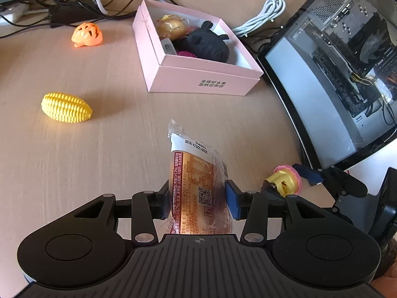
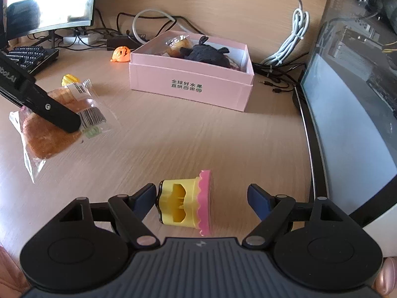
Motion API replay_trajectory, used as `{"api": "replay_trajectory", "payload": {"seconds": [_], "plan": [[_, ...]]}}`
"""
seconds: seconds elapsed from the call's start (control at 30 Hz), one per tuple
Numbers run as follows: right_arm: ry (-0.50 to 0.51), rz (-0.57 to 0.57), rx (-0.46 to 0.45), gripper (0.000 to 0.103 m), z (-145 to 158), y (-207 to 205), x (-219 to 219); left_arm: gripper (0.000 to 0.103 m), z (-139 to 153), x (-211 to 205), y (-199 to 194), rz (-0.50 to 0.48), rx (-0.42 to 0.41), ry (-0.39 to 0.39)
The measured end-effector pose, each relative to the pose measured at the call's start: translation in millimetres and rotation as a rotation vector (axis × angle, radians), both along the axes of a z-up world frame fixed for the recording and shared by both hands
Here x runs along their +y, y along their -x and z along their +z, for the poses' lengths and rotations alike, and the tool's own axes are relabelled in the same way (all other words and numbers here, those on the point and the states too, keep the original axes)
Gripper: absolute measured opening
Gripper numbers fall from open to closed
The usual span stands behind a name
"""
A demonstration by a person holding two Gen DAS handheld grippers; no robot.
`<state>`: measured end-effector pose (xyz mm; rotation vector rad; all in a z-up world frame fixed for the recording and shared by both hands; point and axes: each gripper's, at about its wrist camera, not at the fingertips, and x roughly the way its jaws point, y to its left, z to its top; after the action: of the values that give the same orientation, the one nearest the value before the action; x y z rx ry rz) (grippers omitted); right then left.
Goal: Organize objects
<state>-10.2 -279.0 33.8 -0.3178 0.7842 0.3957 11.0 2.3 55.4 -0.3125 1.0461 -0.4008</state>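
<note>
Wrapped bread (image 1: 198,188), toppled cupcake toy (image 2: 186,203)

Both cameras sit on the grippers, looking forward and steeply down along the fingers, close above the desk (image 1: 86,173). The left view faces the pink box (image 1: 198,79) from its corner; the right view, set further right beside the PC case (image 2: 347,124), faces the box's printed side. Both share the box, the bread (image 1: 198,186), the cupcake toy (image 2: 186,203) and the corn (image 1: 65,110).
</note>
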Motion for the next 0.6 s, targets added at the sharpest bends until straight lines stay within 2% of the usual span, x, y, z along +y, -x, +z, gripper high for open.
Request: {"api": "replay_trajectory", "payload": {"seconds": [0.03, 0.07, 0.1, 0.13, 0.23, 0.33, 0.6], "plan": [[0.004, 0.006, 0.011, 0.07, 0.1, -1.1, 0.9, 0.048, 0.2, 0.2, 0.9, -0.006, -0.001, -0.005], [0.01, 0.016, 0.024, 0.053, 0.2, -1.4, 2.2, 0.048, 0.6, -0.1, 1.6, -0.013, -0.003, -0.011], [0.016, 0.03, 0.04, 0.045, 0.5, -1.6, 3.5, 0.048, 1.0, -0.6, 2.3, -0.022, -0.005, -0.017], [0.029, 0.034, 0.044, 0.042, 1.3, -0.9, 4.8, 0.048, 1.9, -1.9, 2.9, -0.035, -0.008, -0.025], [0.03, 0.038, 0.025, 0.042, 10.5, 1.8, 3.7, 0.048, 3.9, -5.7, 3.3, -0.081, -0.004, -0.037], [0.009, 0.02, -0.01, 0.042, 27.9, 3.0, 0.2, 0.048, 13.5, -7.2, 0.4, -0.114, -0.019, -0.017], [-0.043, -0.024, -0.098, 0.042, 66.8, 8.2, -7.3, 0.048, 94.7, 0.5, -48.6, 0.029, -0.285, 0.057]]}}
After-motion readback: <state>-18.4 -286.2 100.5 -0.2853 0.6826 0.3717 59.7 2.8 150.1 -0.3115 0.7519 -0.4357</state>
